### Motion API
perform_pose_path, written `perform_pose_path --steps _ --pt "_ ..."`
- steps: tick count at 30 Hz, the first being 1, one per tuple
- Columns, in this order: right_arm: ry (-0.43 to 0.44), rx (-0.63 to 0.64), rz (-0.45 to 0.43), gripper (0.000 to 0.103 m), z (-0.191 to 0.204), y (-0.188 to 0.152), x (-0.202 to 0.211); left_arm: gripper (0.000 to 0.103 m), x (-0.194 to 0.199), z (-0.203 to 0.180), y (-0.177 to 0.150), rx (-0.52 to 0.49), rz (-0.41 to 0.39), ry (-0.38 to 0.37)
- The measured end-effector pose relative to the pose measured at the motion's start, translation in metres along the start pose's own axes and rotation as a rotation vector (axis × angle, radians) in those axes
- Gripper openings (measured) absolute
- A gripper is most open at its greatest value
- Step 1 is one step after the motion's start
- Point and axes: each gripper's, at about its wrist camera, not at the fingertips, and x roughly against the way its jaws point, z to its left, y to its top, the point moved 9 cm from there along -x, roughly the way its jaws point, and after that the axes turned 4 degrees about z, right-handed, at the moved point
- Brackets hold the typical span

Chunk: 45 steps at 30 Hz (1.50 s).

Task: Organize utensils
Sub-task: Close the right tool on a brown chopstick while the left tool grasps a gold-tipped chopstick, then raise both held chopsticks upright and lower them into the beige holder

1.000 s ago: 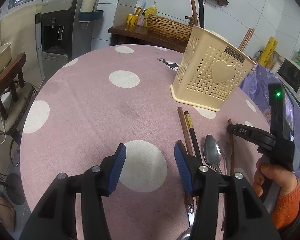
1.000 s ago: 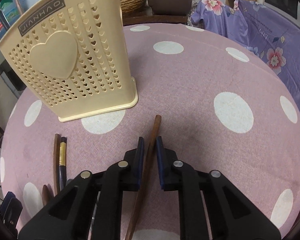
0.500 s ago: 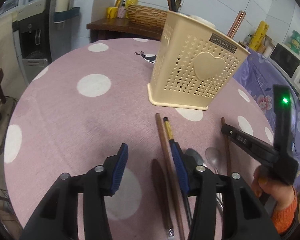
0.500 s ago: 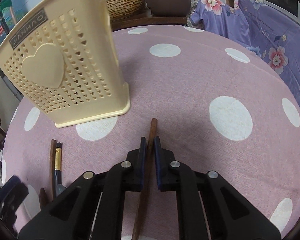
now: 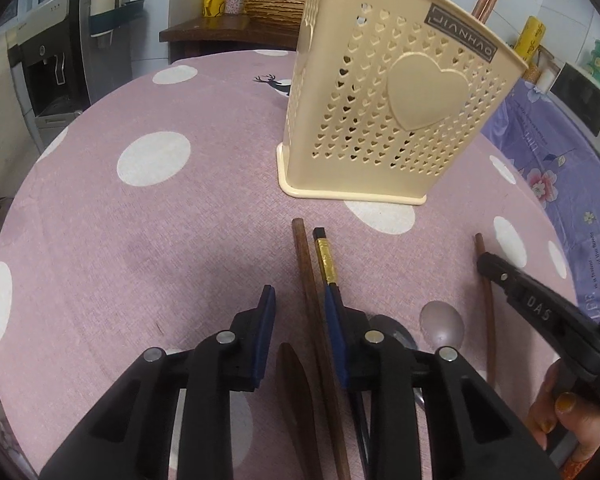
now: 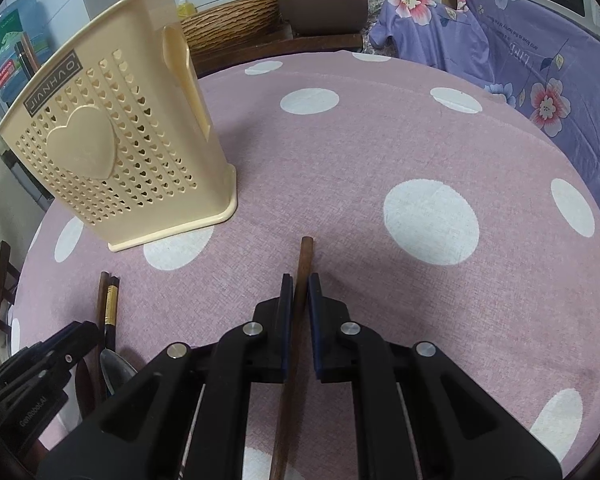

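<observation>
Utensils lie loose on our pink spotted tablecloth point(image 5: 180, 240), just in front of the cream perforated holder point(image 5: 384, 120): a brown wooden chopstick point(image 5: 306, 280), a black chopstick with a gold band point(image 5: 326, 264) just beside it, a dark wooden spoon handle point(image 5: 296, 392), two metal spoons point(image 5: 440, 324), and a second brown chopstick point(image 6: 302, 264) off to the right.

Our right gripper point(image 6: 298, 300) has its blue pads pressed to both sides of that second chopstick, near its far end. Whether it has left the cloth we cannot tell. Our left gripper point(image 5: 300, 328) stands parted, straddling the first brown chopstick, with the black one at or under its right finger; nothing is clamped.

Handling, as we judge it: the sticks look light, stiff, thin and smooth, so they may roll or pivot in the pads. A hold nearer mid-length would swing less; an end hold eases tipping into the holder. The metal spoons look slicker and heavier; take them by the handle.

View differences: the left wrist view shows both spoon bowls, the spoon handle, and sticks already standing in the holder behind its rim. The right wrist view shows the pad contact plainly and the holder's side handle slot point(image 6: 186, 80), but only one spoon bowl.
</observation>
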Motion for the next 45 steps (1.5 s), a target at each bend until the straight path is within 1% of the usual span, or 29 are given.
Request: perform_pose_path --steps 1,6,10,12,13,16,19,23,25,27,29,33,35,38,40,43,45 --pt "0.0 0.0 -0.001 0.009 0.0 0.0 0.0 0.023 0.0 0.0 0.0 -0.007 -0.007 0.013" --pt "0.003 0.002 0.001 0.009 0.0 -0.002 -0.001 0.023 -0.003 -0.005 0.003 -0.028 -0.011 0.037" --pt "0.001 0.003 0.001 0.009 0.0 -0.002 -0.003 0.022 -0.01 -0.009 0.014 -0.052 -0.011 0.074" --pt "0.001 0.005 0.002 0.008 0.001 -0.002 -0.003 0.022 -0.012 -0.008 0.018 -0.049 -0.006 0.08" --pt "0.0 0.007 0.002 0.009 0.001 -0.002 -0.003 0.02 -0.013 -0.008 0.019 -0.048 -0.004 0.084" --pt "0.0 0.01 0.003 0.008 0.0 -0.002 -0.004 0.01 -0.015 -0.008 0.021 -0.05 0.0 0.107" --pt "0.01 0.014 0.001 0.008 0.001 -0.001 -0.003 0.009 -0.016 -0.008 0.022 -0.034 0.007 0.093" --pt "0.038 0.011 -0.038 0.008 0.003 0.003 0.007 0.009 -0.015 -0.01 0.025 -0.001 0.006 0.055" --pt "0.055 0.014 -0.064 0.007 0.004 0.006 0.017 0.008 -0.009 -0.012 0.027 0.009 -0.019 0.04" --pt "0.075 0.017 -0.1 0.007 0.004 0.008 0.03 0.008 0.004 -0.016 0.031 0.006 -0.062 0.032" --pt "0.101 0.02 -0.134 0.007 0.003 0.011 0.042 0.008 0.021 -0.02 0.035 0.014 -0.104 0.0" --pt "0.17 0.014 -0.217 0.007 -0.001 0.018 0.078 0.008 0.065 -0.026 0.044 0.031 -0.202 -0.061" --pt "0.206 0.017 -0.264 0.007 -0.002 0.022 0.101 0.008 0.093 -0.028 0.047 0.028 -0.267 -0.088" --pt "0.252 0.033 -0.331 0.007 -0.003 0.025 0.137 0.008 0.129 -0.029 0.049 0.022 -0.346 -0.119" --pt "0.283 0.048 -0.376 0.007 -0.005 0.026 0.162 0.008 0.152 -0.028 0.048 0.022 -0.392 -0.125" --pt "0.295 0.075 -0.444 0.007 -0.007 0.027 0.196 0.008 0.171 -0.024 0.05 0.023 -0.422 -0.144" --pt "0.311 0.077 -0.459 0.007 -0.007 0.03 0.211 0.008 0.18 -0.023 0.051 0.031 -0.434 -0.157"
